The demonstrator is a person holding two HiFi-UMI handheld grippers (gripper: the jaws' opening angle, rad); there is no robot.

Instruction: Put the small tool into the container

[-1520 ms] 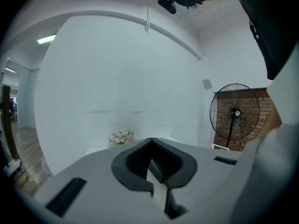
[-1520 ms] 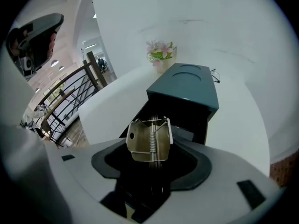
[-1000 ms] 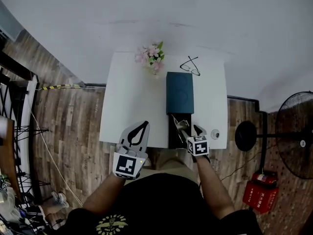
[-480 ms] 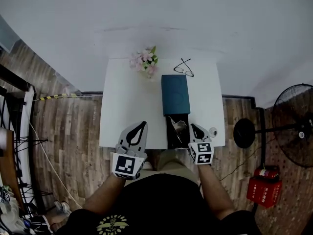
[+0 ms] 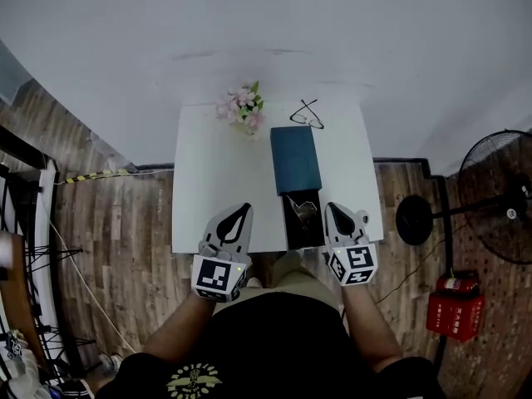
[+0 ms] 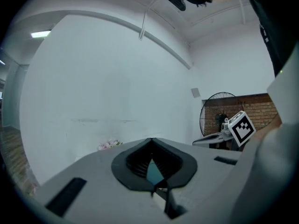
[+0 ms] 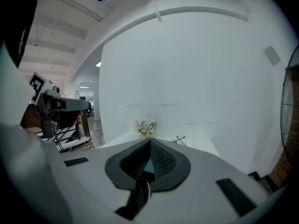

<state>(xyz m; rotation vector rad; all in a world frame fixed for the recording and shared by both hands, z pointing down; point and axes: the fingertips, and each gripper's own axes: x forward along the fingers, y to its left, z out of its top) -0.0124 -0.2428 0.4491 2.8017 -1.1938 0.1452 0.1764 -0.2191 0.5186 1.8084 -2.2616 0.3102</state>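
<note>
A small metal tool [image 5: 304, 209] lies inside the open black container [image 5: 290, 228] at the white table's [image 5: 216, 181] near edge. A teal box [image 5: 295, 158] lies just beyond the container. My right gripper [image 5: 333, 209] hovers just right of the container, shut and holding nothing; its joined jaws [image 7: 150, 140] point over the table toward the wall. My left gripper [image 5: 241, 213] hangs at the near edge, left of the container, also shut and holding nothing [image 6: 150, 139]. Each gripper view shows the other gripper off to the side.
Pink flowers [image 5: 240, 106] and a pair of glasses [image 5: 306, 115] sit at the table's far edge by the white wall. A standing fan [image 5: 499, 198] with its round base [image 5: 413, 220] and a red object [image 5: 453, 314] are on the wooden floor to the right.
My right gripper was open over the container with the tool at its jaws; it has since shut empty, risen and drawn back to the container's right. The left gripper has hardly moved.
</note>
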